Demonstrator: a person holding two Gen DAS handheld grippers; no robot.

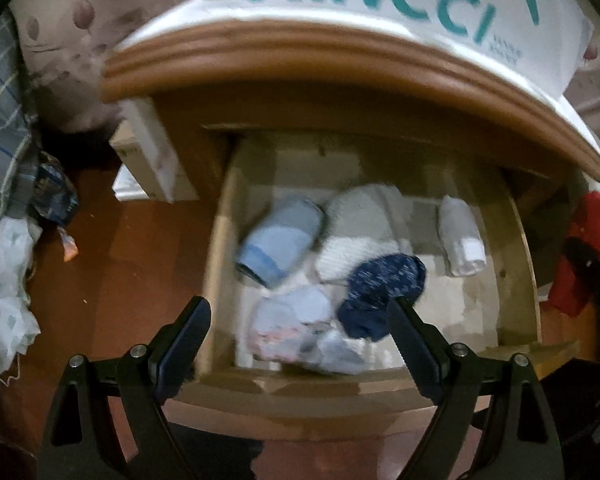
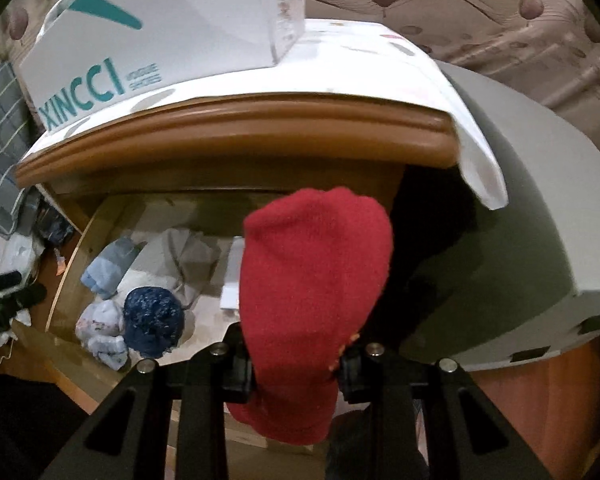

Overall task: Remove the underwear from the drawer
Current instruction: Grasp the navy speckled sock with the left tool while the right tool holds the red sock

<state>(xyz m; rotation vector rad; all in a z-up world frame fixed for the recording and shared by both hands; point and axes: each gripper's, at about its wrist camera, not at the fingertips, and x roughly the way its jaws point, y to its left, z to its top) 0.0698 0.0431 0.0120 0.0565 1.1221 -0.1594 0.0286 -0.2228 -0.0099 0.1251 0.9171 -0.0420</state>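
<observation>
- The right claw (image 2: 296, 364) is clamped on a red garment (image 2: 316, 280), held up in front of the nightstand (image 2: 236, 136), above the drawer's right end.
- The left claw (image 1: 300, 320) hangs over the open drawer (image 1: 528, 280), fingers (image 1: 188, 332) spread wide, gripping nothing.
- In the drawer lie a navy bundle (image 1: 384, 292), a blue roll (image 1: 280, 240), a pale bundle (image 1: 300, 332), a grey-white piece (image 1: 360, 228) and a white roll (image 1: 462, 236).
- A white box (image 2: 160, 32) sits on the nightstand.

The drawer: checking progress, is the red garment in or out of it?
Out: the red garment is clamped in the right gripper, beside the open drawer.
</observation>
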